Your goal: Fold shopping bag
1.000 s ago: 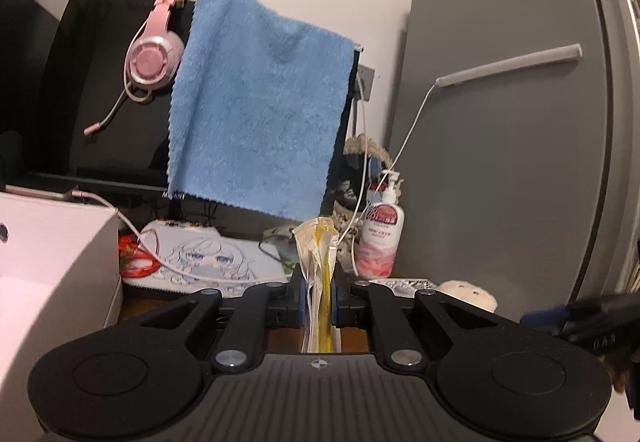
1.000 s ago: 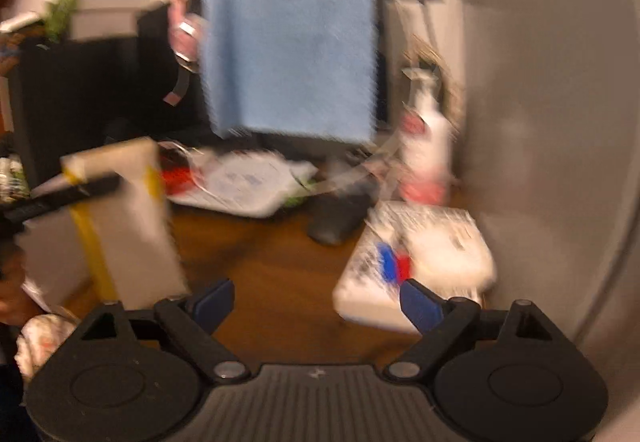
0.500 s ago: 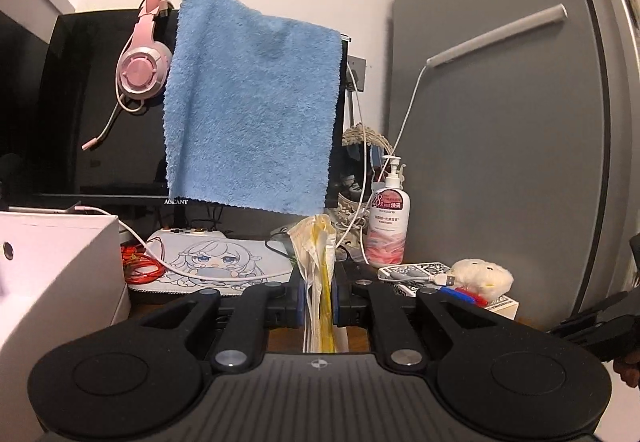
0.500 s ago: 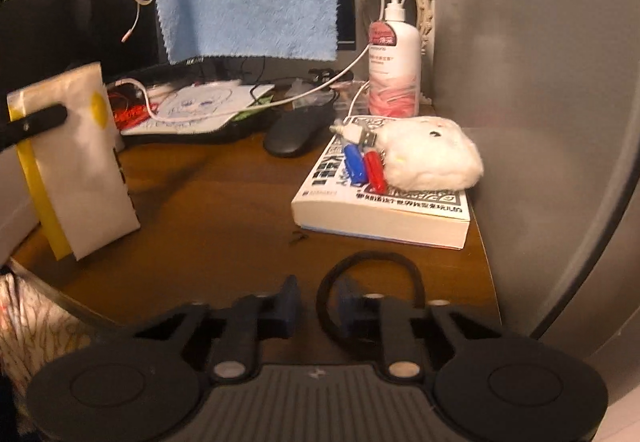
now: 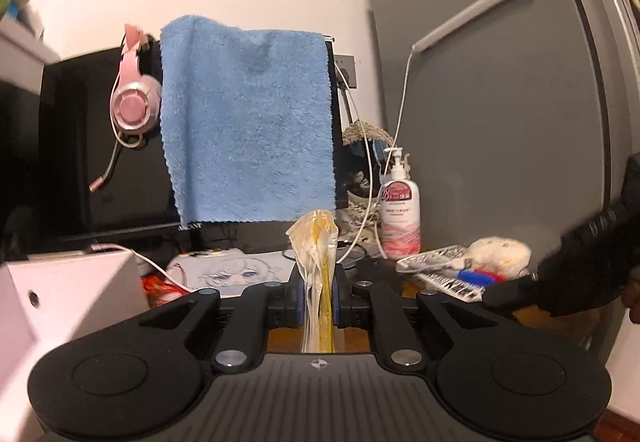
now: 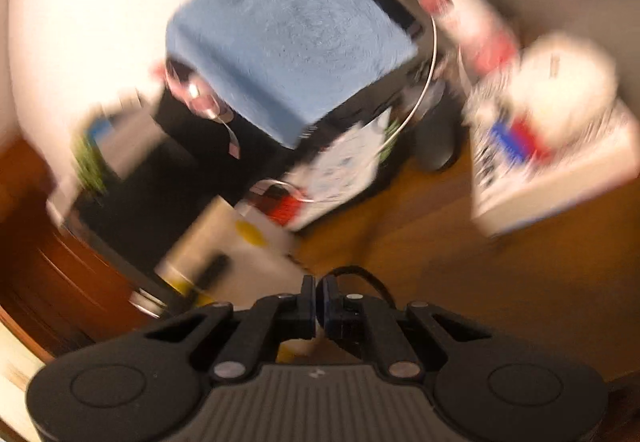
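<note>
While the left gripper (image 5: 318,298) pinches the shopping bag (image 5: 314,266) between its blue pads, the bag stands up from the grip as a narrow, flattened strip of white and yellow plastic, its crumpled top poking above the fingers in front of the blue towel (image 5: 248,122) draped over the monitor. From the right wrist view, blurred as it is, the bag (image 6: 224,242) shows as a pale folded panel with a yellow spot, held above the wooden desk (image 6: 440,262) off to the left. The right gripper (image 6: 318,298) has its jaws pressed together after just closing; a thin sliver of something pale sits low between them, but I cannot tell whether that is a corner of the bag. By my reckoning the folding is well along: the bag is already gathered into a compact strip. What seems left is a last fold or two and setting it down on the desk, near the book (image 5: 444,270) and the lotion bottle (image 5: 400,210).
</note>
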